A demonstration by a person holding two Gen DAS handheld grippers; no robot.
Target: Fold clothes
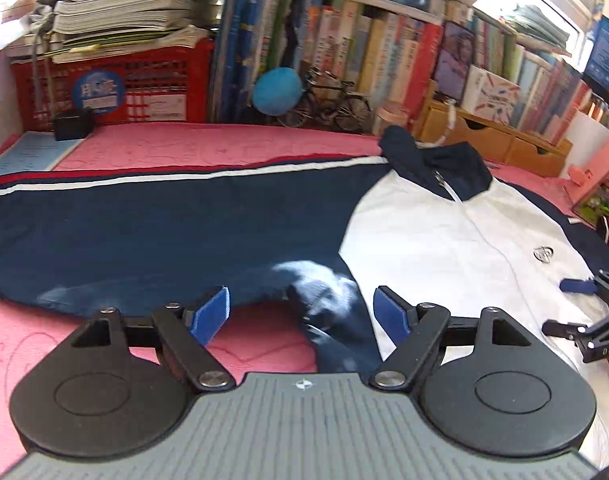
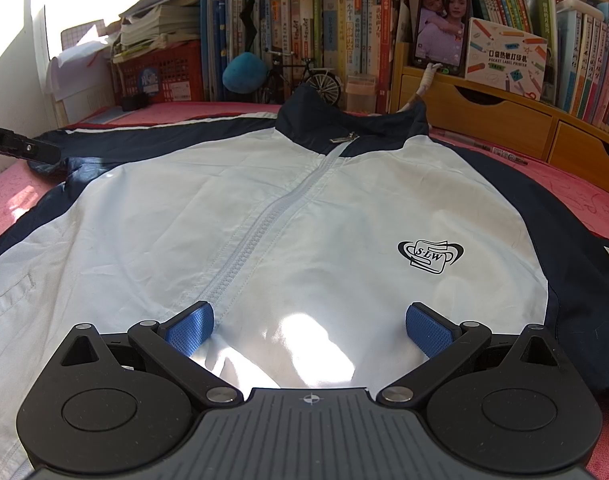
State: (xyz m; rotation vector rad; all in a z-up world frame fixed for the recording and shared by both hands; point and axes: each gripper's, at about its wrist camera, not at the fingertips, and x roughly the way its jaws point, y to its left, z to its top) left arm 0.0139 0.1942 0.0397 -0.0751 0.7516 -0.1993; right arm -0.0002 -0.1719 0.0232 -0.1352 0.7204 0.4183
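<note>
A: Left gripper (image 1: 302, 312) up close; blue pads (image 1: 208, 314) spread wide, nothing between them; it hangs over the jacket's (image 1: 444, 240) armpit, where the navy sleeve (image 1: 144, 232) meets the white front; pink mat (image 1: 260, 344) shows just under the gap.

B: Right gripper (image 2: 308, 330) the same story; jaws apart, released, poised over the lower white front, the zip (image 2: 264, 236) running up just left of centre between its pads (image 2: 190, 328).

A: Jacket lies flat, front up, zipped, on the mat; left sleeve stretched straight out sideways, red and white stripes along its far edge.

B: Crest (image 2: 430, 256) on the chest to the right of the zip; navy collar (image 2: 352, 124) at the far end, standing up a little, zip pull on it.

A: Beyond the collar, a small model bike (image 2: 304, 82) and a blue plush ball (image 2: 244, 72); a red crate (image 1: 116, 88) under a paper stack to the left.

B: Wooden drawers (image 2: 488, 120) on the right, a phone (image 2: 440, 22) propped on top; books (image 2: 336, 24) lined up behind it all.
</note>
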